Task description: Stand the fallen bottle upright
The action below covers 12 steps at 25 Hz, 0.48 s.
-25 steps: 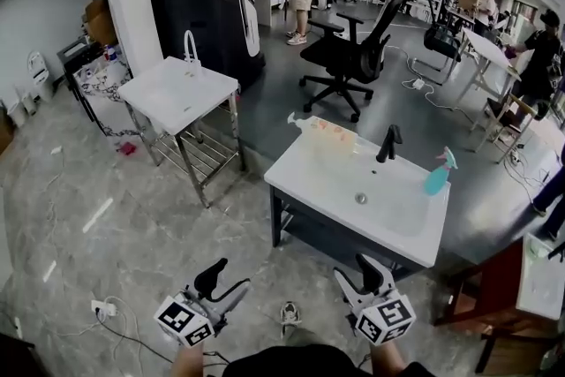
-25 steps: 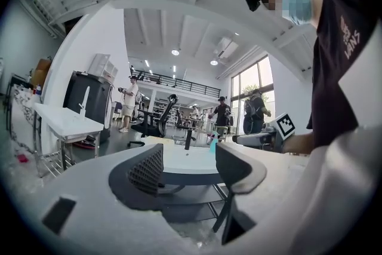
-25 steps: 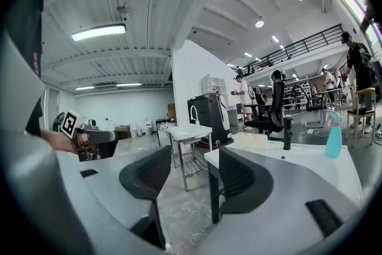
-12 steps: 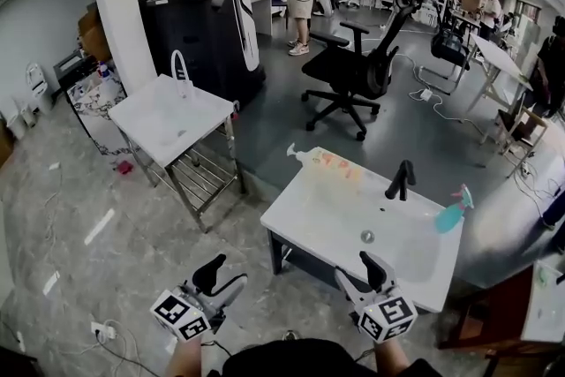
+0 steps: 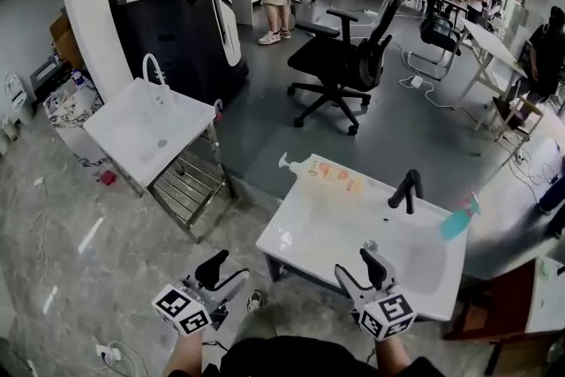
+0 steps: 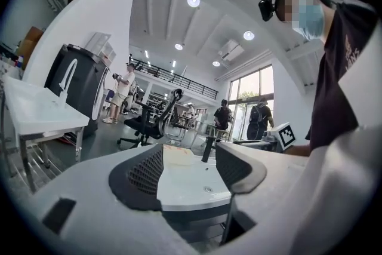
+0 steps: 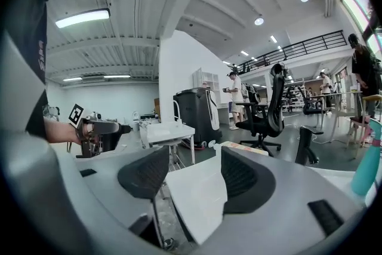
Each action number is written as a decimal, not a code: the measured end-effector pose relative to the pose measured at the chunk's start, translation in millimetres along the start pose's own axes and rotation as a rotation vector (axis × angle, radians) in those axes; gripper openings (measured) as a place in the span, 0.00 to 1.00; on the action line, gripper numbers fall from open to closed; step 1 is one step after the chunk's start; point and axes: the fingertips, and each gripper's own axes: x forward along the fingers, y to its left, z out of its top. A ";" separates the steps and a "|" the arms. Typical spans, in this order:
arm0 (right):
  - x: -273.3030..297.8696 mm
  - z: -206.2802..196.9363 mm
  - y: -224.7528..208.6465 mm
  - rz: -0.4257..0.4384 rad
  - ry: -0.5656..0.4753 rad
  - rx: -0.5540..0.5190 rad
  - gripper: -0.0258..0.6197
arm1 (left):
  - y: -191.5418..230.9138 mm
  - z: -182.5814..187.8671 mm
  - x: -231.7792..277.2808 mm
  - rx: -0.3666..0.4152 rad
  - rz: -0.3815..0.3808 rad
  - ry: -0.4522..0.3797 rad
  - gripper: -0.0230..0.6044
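Bottle [image 5: 331, 177]: one pale pump bottle with an orange label lies on its side at the far left corner of the near sink [image 5: 296, 234], pump end toward that corner. One teal sprayer [image 5: 459, 219] stands at the same sink's right edge, well apart from it. One black tap [image 5: 406, 190] rises between the two. A second sink [image 5: 119, 124] stands on a metal frame off to the left, so there are two sinks in all. Both grippers are on the near side of the near sink, well apart from the bottle. The left gripper [image 5: 225, 271] has its jaws spread with nothing between them. The right gripper [image 5: 356, 265] has just been opening its jaws, which stand spread and empty too.
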 end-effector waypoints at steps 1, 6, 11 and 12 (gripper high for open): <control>7.0 2.6 -2.9 -0.022 -0.001 0.006 0.44 | 10.0 2.7 9.0 -0.006 -0.024 0.008 0.47; 38.6 16.3 -16.1 -0.141 0.007 0.033 0.44 | 52.7 21.0 58.3 -0.021 -0.151 0.050 0.47; 69.7 27.2 -27.2 -0.252 0.005 0.053 0.44 | 91.9 34.0 101.3 -0.017 -0.275 0.089 0.47; 75.6 28.4 -28.6 -0.274 0.003 0.058 0.44 | 100.0 36.2 109.0 -0.023 -0.292 0.098 0.47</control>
